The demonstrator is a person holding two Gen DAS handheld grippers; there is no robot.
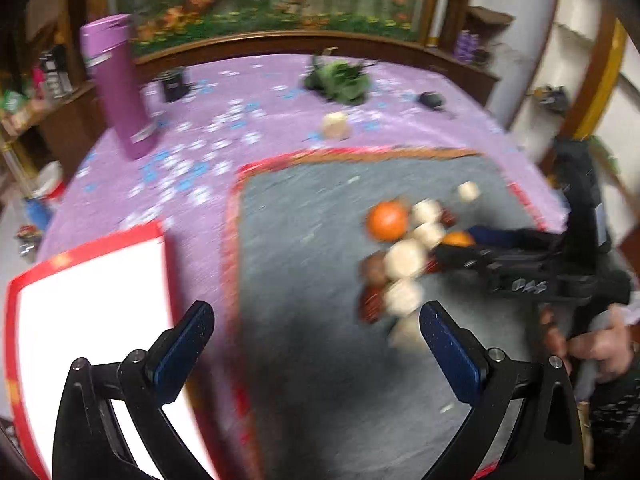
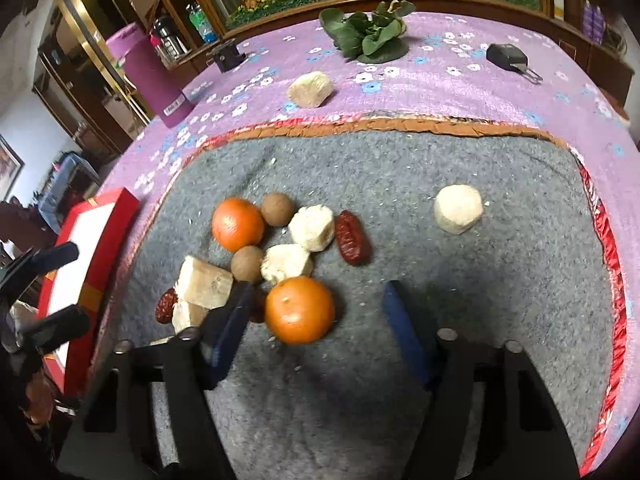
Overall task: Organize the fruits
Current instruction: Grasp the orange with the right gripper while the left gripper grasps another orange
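**Fruit pile on the grey mat, both claws spread**

We see a purple flowered tablecloth [image 2: 500, 92] carrying a grey mat [image 2: 460, 280], with a red-rimmed white tray [image 1: 88, 300] beside it. Only the right wrist view shows the pile sharply: two oranges, the nearer orange [image 2: 299, 309] between the spread fingers of the right gripper [image 2: 316, 336], plus pale chunks, brown round fruits and a red date [image 2: 352, 238]. The left view is blurred; there the left gripper [image 1: 316, 340] gapes empty above the mat. A purple bottle [image 1: 120, 84] and leafy greens [image 2: 368, 36] stand farther back.
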